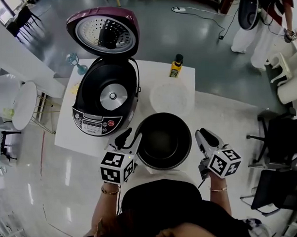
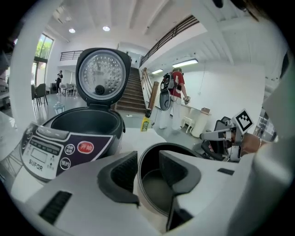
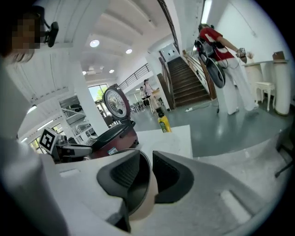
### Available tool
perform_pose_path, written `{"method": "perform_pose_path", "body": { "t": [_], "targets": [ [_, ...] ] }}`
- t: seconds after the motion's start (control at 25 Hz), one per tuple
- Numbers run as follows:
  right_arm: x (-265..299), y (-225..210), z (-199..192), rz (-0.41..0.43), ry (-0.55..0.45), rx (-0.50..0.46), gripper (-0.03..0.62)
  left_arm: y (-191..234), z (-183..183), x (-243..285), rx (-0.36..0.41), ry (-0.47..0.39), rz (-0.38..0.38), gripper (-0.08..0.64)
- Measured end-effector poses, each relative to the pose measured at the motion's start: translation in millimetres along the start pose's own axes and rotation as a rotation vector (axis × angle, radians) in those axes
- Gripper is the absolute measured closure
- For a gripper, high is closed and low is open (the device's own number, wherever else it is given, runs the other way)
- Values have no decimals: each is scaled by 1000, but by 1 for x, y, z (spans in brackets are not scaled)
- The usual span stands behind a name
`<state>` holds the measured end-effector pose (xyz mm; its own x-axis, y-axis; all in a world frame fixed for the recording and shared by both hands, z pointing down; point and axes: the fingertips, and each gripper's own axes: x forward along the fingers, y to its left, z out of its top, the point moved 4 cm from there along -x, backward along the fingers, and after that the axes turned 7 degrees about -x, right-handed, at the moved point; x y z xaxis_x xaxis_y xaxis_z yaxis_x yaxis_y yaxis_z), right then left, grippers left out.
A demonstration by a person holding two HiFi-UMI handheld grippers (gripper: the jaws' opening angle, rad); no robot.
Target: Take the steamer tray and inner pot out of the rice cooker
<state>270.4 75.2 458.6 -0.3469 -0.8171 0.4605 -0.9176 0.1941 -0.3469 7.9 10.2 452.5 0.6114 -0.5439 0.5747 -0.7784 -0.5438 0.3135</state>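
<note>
The black inner pot (image 1: 164,139) stands near the front edge of the white table (image 1: 66,133), just in front of me. The whitish translucent steamer tray (image 1: 171,98) lies on the table behind it. The maroon rice cooker (image 1: 106,97) is at the left with its lid (image 1: 104,32) up and its well empty. My left gripper (image 1: 126,139) hovers by the pot's left rim and my right gripper (image 1: 202,135) by its right rim. Both are open. In each gripper view the pot rim (image 2: 154,189) (image 3: 144,209) shows between the pads without being pressed.
A yellow bottle (image 1: 175,66) stands at the table's back edge and a teal glass (image 1: 73,62) at its back left corner. Dark chairs (image 1: 280,135) are to the right, a round white stool (image 1: 21,103) to the left. A person (image 1: 281,18) stands far right.
</note>
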Motion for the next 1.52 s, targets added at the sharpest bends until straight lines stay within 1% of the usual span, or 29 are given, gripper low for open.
{"method": "perform_pose_path", "body": {
  "t": [0.08,0.16,0.24,0.32,0.36,0.44,0.64,0.8,1.04,1.12,1.24,1.28,1.4,1.52],
  "targets": [
    [-9,7,9,-7,-61,-50,512,-7,7,-8,17,-43,-1,417],
    [-19,16,19,11,-142,-102,522,-14,11,-15,48,-82,2,420],
    [-28,27,30,37,-214,-169,534,-22,13,-22,78,-117,7,443],
    [-36,38,37,53,-257,-215,535,-28,13,-28,85,-148,3,466],
    [-39,42,39,56,-272,-226,537,-31,13,-31,80,-164,-3,505],
    [-47,47,41,57,-293,-237,545,-35,13,-35,69,-194,-13,518],
    [-61,49,41,65,-311,-247,586,-44,10,-43,63,-227,-13,540],
    [-66,49,38,73,-315,-241,586,-49,5,-47,39,-246,-32,551],
    [-68,53,37,85,-323,-252,588,-49,5,-55,84,-263,23,552],
    [-68,54,36,87,-321,-261,588,-47,5,-55,73,-257,28,552],
    [-67,56,35,83,-319,-272,588,-48,9,-54,48,-249,12,552],
    [-67,58,35,85,-320,-279,588,-48,10,-53,54,-253,10,552],
    [-66,63,34,94,-318,-299,588,-51,12,-51,106,-260,19,552],
    [-65,62,32,93,-313,-278,588,-54,13,-50,133,-254,20,552]
  ]
}}
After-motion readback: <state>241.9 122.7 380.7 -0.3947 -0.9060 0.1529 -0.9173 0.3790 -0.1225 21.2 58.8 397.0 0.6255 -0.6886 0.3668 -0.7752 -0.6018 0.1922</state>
